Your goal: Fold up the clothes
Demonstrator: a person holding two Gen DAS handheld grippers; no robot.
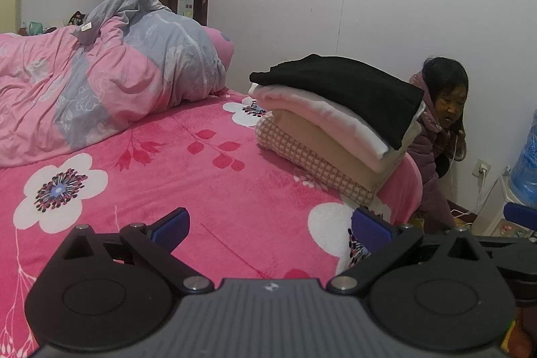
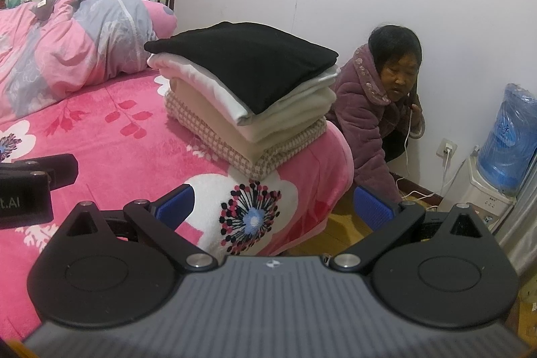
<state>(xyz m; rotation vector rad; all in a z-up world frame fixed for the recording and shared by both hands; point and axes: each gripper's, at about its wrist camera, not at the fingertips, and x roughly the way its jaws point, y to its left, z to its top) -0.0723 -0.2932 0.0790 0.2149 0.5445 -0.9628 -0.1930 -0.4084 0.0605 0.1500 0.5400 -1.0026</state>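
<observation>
A stack of folded clothes (image 1: 335, 123) (image 2: 248, 96) rests at the far right corner of the bed, a black garment (image 1: 342, 89) (image 2: 248, 59) on top, then white, pink and beige layers over a checked one. My left gripper (image 1: 270, 228) hovers open over the pink flowered bedspread (image 1: 167, 183), well short of the stack, with nothing between its blue pads. My right gripper (image 2: 273, 207) is open too, above the bed's near corner, and holds nothing. The left gripper's body (image 2: 30, 187) shows at the left edge of the right wrist view.
A crumpled pink and grey duvet (image 1: 100, 69) (image 2: 74, 32) fills the back left of the bed. A person in a purple padded coat (image 1: 443, 136) (image 2: 376, 113) crouches beyond the bed by the wall. A water dispenser (image 2: 496, 163) and cables stand at the right.
</observation>
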